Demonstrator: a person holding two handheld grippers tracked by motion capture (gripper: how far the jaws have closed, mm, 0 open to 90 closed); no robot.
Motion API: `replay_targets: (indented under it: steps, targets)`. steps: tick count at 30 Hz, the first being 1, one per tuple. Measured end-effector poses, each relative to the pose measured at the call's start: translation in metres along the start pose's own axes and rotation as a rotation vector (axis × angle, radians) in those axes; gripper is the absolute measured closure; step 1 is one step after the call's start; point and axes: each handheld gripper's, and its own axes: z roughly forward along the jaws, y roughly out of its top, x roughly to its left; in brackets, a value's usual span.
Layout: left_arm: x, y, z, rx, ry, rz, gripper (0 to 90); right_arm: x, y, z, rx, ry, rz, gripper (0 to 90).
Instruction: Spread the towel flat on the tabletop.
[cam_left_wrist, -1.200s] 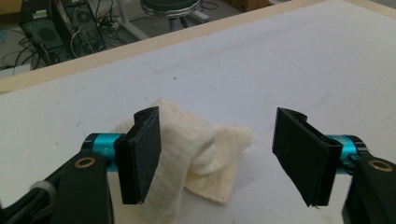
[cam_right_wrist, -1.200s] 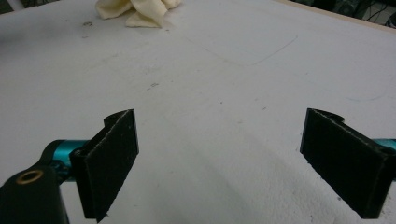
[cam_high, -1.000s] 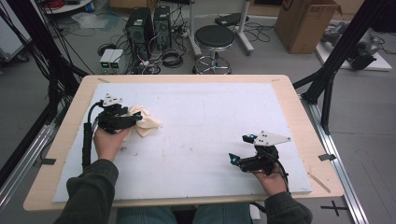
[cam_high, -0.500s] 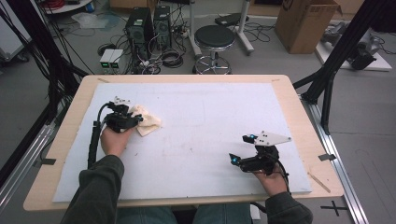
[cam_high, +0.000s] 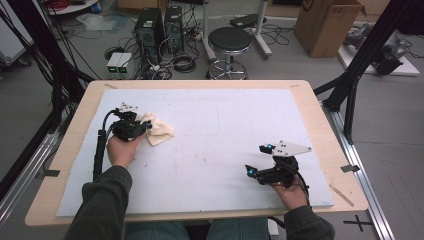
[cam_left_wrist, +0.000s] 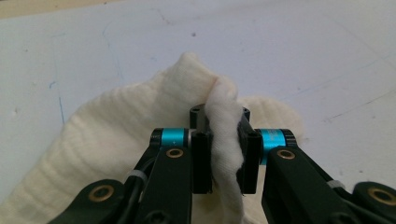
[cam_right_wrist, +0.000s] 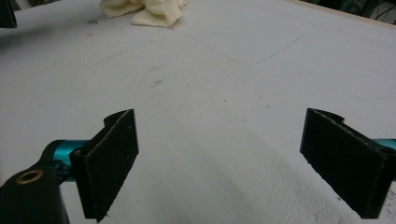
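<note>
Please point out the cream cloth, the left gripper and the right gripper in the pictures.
cream cloth (cam_high: 161, 132), high view, on the bare part of the cloth right of the gripper.
left gripper (cam_left_wrist: 225, 154), left gripper view, between its jaws pinching a cloth fold.
right gripper (cam_right_wrist: 219, 163), right gripper view, midway between its open jaws.

The cloth (cam_high: 157, 131) lies on the mat's (cam_high: 225, 125) left part, right gripper (cam_high: 257, 172) well apart.

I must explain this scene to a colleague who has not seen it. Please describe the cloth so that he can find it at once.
Start from the white mat covering the wooden table. On its far left part, the left gripper, whose jaws have just been closing, pinches a fold of the cloth. It is the one soft, cream, crumpled thing there; the right gripper holds nothing.
</note>
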Motion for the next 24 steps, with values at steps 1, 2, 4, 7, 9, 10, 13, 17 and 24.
replay_targets:
  steps: [1, 2, 4, 7, 9, 10, 13, 17, 24]
  targets:
    - [-0.001, 0.001, -0.004, -0.013, -0.012, 0.002, 79.9, 0.000, 0.000, 0.000, -0.002, -0.002, 0.000, 10.8]
    - [-0.001, 0.001, -0.004, -0.013, -0.012, 0.002, 80.0, 0.000, 0.000, 0.000, -0.002, -0.002, 0.000, 10.8]
    - [-0.002, 0.002, -0.009, -0.020, -0.023, 0.009, 80.1, 0.000, 0.000, 0.000, -0.001, -0.003, 0.001, 10.8]
    - [-0.004, 0.004, -0.015, -0.036, -0.045, 0.011, 80.5, 0.000, 0.001, 0.000, -0.009, -0.004, -0.004, 10.8]
    - [-0.006, 0.005, -0.019, -0.052, -0.066, 0.010, 80.5, 0.001, 0.001, 0.000, -0.008, -0.003, -0.005, 10.8]
    - [-0.007, 0.006, -0.021, -0.061, -0.073, 0.014, 80.6, 0.001, 0.001, 0.001, -0.010, -0.006, -0.011, 10.8]
    - [-0.010, 0.008, -0.026, -0.068, -0.097, 0.017, 80.7, 0.001, 0.001, 0.001, -0.007, -0.004, -0.007, 10.8]
    - [-0.017, 0.012, -0.032, -0.083, -0.131, 0.035, 80.8, 0.002, 0.002, 0.000, -0.008, -0.003, -0.003, 10.8]
    - [-0.041, 0.027, -0.044, -0.109, -0.206, 0.087, 80.8, 0.002, 0.002, 0.001, -0.009, -0.004, -0.013, 10.8]
